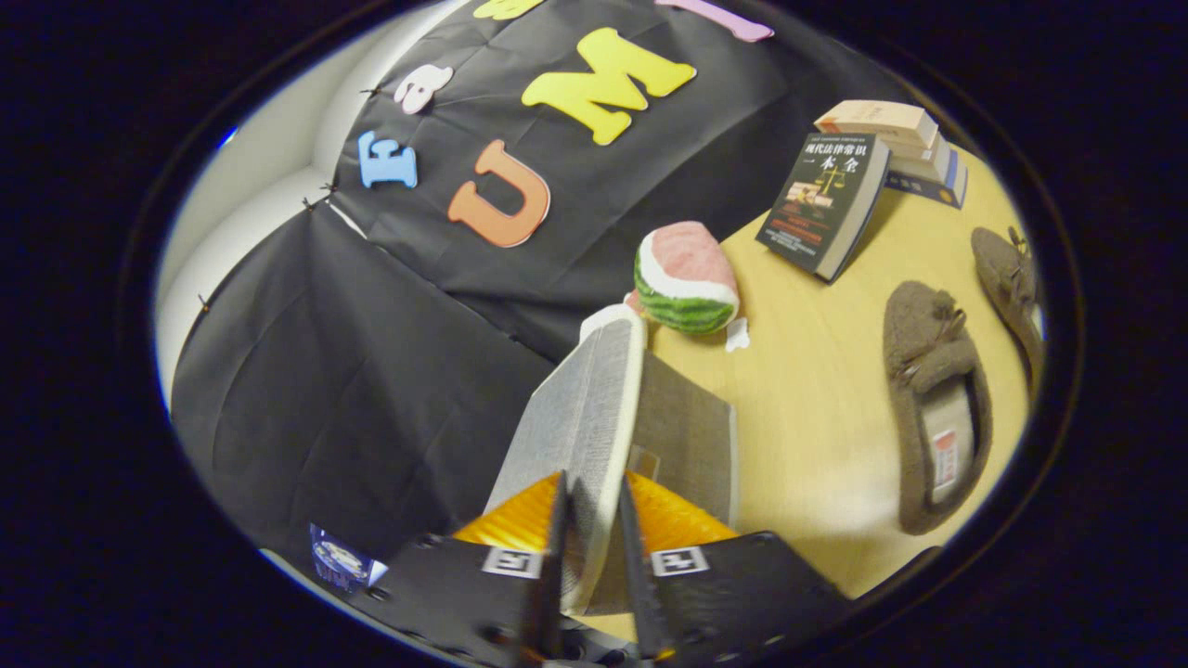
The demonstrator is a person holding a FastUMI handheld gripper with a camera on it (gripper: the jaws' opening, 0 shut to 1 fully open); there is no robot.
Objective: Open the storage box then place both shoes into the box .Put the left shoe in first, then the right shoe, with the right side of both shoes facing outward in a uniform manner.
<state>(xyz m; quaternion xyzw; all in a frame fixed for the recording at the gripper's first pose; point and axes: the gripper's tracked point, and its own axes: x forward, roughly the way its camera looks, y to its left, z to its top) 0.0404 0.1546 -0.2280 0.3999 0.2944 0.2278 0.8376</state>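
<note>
Storage box lid (594,408): one, raised, claw (591,529) clamped on its edge.
Shoes: two, one (933,399) nearer, one (1007,278) beyond, on desk (817,417).
Books (826,199): several.
Watermelon toy (685,278): one.

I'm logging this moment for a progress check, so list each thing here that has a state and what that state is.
hand-held gripper: shut on the lid, one finger on each face.
lid: raised off the storage box, held edge-on.
storage box: open.
near shoe: on the table, outside the box.
far shoe: on the table, outside the box.
dark book: closed, leaning on the book stack.
</note>
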